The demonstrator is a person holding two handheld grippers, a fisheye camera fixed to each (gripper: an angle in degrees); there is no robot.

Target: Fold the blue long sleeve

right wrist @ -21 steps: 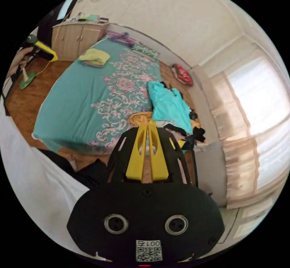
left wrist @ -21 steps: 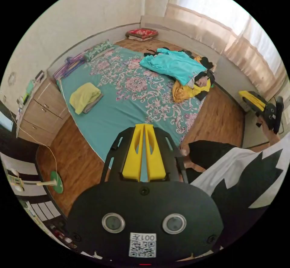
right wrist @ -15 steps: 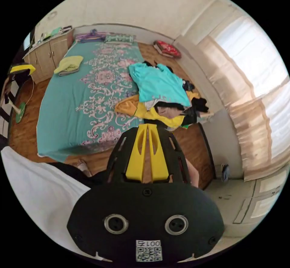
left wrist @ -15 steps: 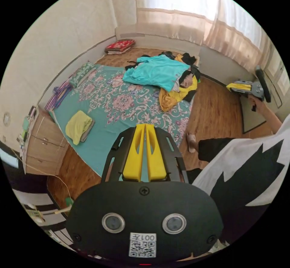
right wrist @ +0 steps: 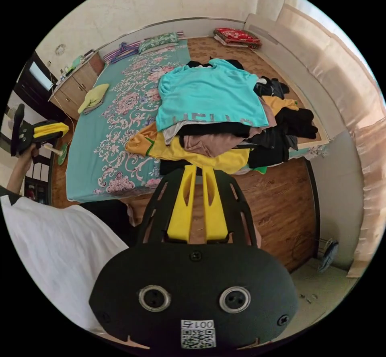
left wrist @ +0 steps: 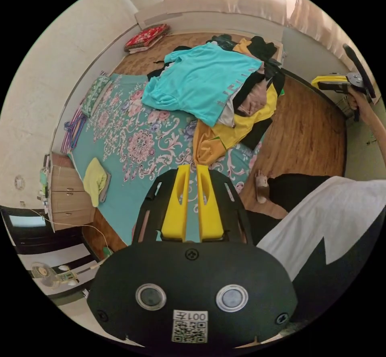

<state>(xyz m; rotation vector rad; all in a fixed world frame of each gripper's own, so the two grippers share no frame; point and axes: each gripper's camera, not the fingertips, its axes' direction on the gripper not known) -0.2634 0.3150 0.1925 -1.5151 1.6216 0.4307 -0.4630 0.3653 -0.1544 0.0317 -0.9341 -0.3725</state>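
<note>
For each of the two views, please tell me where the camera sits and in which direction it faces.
Left gripper view: rides behind the left gripper, facing down over the bed; the person's torso and the right gripper show.
Right gripper view: rides behind the right gripper, facing the clothes pile; a sleeve shows.
Shared: bed, pile.
</note>
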